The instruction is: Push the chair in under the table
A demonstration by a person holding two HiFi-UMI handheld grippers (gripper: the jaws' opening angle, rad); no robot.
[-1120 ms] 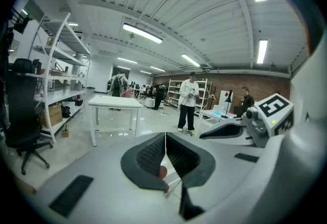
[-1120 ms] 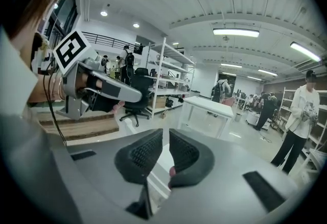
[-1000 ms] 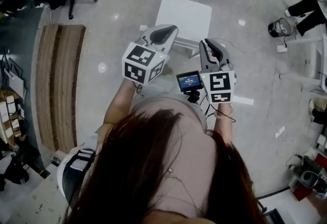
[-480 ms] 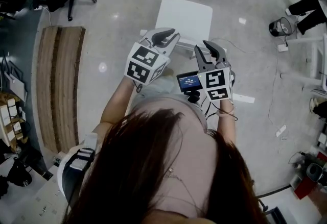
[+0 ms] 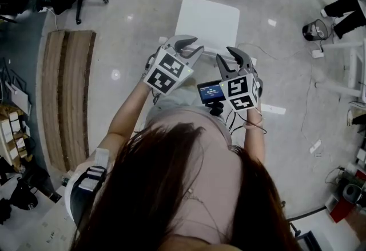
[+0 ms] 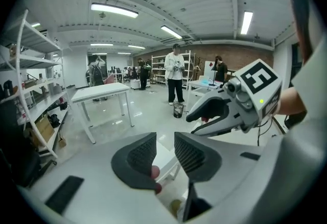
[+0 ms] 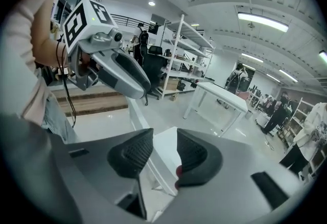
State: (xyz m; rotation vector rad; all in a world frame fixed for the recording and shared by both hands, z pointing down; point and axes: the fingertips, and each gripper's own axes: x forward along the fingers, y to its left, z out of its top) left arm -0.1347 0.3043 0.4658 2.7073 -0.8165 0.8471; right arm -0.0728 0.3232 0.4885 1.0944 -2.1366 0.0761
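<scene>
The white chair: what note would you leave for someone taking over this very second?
Chair: on open floor just ahead of the person, apart from the white table.
Left tool: jaws opening, gripping nothing; the chair's back shows in the gap.
Right tool: the same.
Done: both tools are at the chair's back.
Left: grip the back, then push the chair in under the table.
</scene>
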